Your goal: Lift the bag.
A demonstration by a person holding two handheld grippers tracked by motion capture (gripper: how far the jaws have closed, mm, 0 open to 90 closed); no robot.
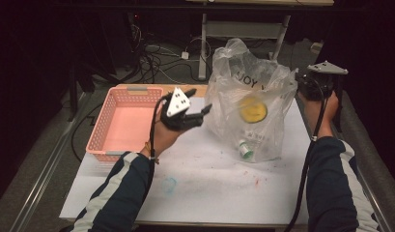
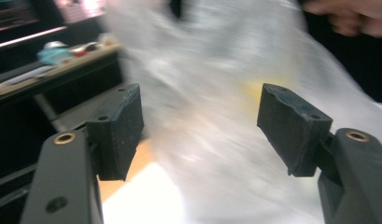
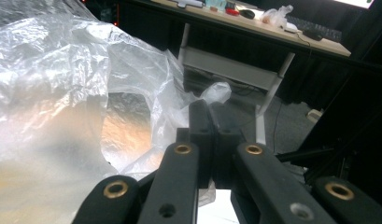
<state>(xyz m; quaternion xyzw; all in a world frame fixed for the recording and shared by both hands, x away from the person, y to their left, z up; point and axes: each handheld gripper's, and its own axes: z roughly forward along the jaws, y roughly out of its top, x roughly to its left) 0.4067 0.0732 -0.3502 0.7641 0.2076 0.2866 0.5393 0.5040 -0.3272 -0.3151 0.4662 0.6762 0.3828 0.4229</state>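
Probably a lab: black curtains (image 1: 35,58), floor cables (image 1: 154,60), desks (image 3: 254,28).

1 clear plastic bag (image 1: 248,106) with 1 yellow lid (image 1: 253,110), 1 small bottle (image 1: 245,148); 1 pink basket (image 1: 123,121); 2 grippers.

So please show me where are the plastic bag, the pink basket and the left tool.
plastic bag (image 1: 233,104): high view, its crinkled front wall.
pink basket (image 1: 96,145): high view, its near left rim.
left tool (image 1: 199,102): high view, between its open fingertips.

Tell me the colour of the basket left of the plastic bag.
Pink; the basket shows best in the high view.
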